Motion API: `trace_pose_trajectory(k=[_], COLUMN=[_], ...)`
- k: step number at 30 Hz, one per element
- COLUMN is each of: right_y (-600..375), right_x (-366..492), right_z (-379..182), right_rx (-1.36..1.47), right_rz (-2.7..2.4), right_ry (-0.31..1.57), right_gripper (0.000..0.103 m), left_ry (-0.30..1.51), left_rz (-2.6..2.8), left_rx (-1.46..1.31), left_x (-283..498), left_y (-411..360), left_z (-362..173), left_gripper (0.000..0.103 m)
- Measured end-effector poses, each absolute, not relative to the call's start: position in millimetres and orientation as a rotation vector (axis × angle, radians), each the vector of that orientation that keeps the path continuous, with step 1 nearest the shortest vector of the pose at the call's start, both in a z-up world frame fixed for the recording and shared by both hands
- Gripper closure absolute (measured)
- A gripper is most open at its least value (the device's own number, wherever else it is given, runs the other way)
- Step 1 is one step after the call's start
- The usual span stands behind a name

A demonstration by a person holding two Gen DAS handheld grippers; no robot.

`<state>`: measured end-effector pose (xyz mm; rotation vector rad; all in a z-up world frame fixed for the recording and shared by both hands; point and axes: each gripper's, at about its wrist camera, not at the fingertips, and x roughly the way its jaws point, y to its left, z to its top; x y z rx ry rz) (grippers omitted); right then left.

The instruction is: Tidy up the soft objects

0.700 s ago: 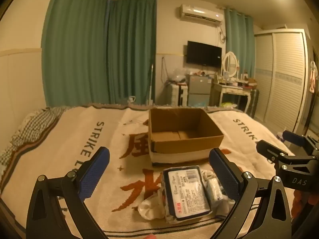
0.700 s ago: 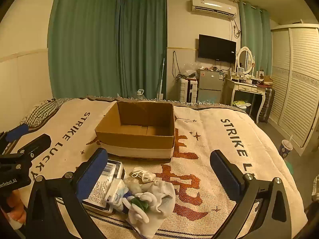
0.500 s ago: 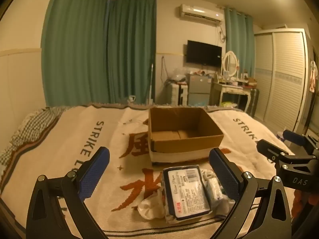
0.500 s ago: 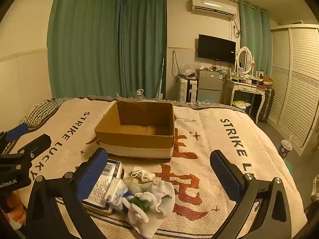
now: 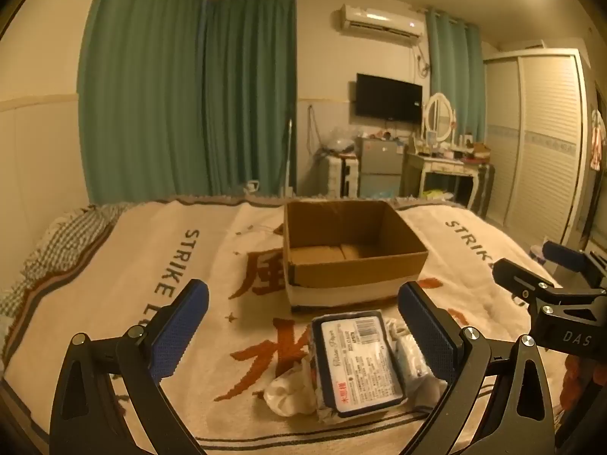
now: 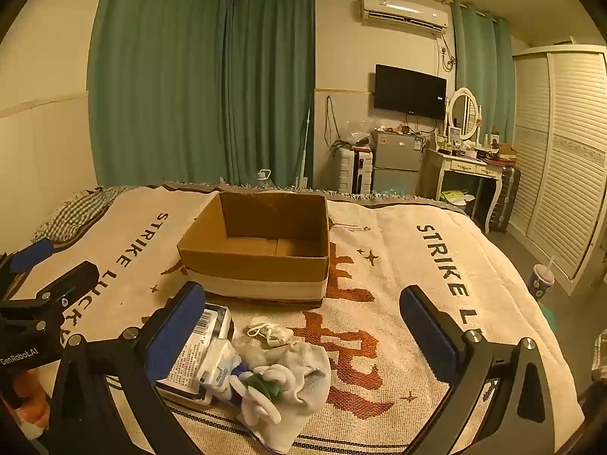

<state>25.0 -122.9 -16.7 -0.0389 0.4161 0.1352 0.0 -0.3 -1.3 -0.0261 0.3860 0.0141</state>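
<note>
An open, empty cardboard box (image 5: pixel 353 250) (image 6: pixel 261 246) stands on the bed's printed blanket (image 5: pixel 159 265) (image 6: pixel 417 265). In front of it lies a small heap: a wrapped tissue pack (image 5: pixel 356 364) (image 6: pixel 201 345), a small tissue packet (image 6: pixel 220 364), white socks or gloves (image 6: pixel 288 379) (image 5: pixel 284 394), and a small white mask (image 6: pixel 269 331). My left gripper (image 5: pixel 303 326) is open above the heap, the tissue pack between its fingers. My right gripper (image 6: pixel 303 333) is open and empty above the heap's right side. Each gripper shows at the edge of the other's view.
A checked pillow (image 5: pixel 64 235) lies at the bed's left. Beyond the bed stand green curtains (image 6: pixel 208 87), a small fridge (image 6: pixel 396 163), a dressing table (image 6: pixel 466 167) and a louvred wardrobe (image 6: pixel 561 159). A cup (image 6: pixel 541 280) stands on the floor at right.
</note>
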Motion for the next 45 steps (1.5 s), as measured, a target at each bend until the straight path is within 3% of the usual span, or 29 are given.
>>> trace_pose_trajectory(k=[45], right_y=[-126.3], right_x=[23.0], right_z=[-15.6], right_rx=[-0.038], right_rz=[0.116], right_ry=[0.423], right_gripper=[0.000], left_ry=[0.393], left_rz=[0.027], left_rx=[-0.041], left_x=[-1.0], left_y=[0.4], left_z=[-2.3], left_gripper=[0.001])
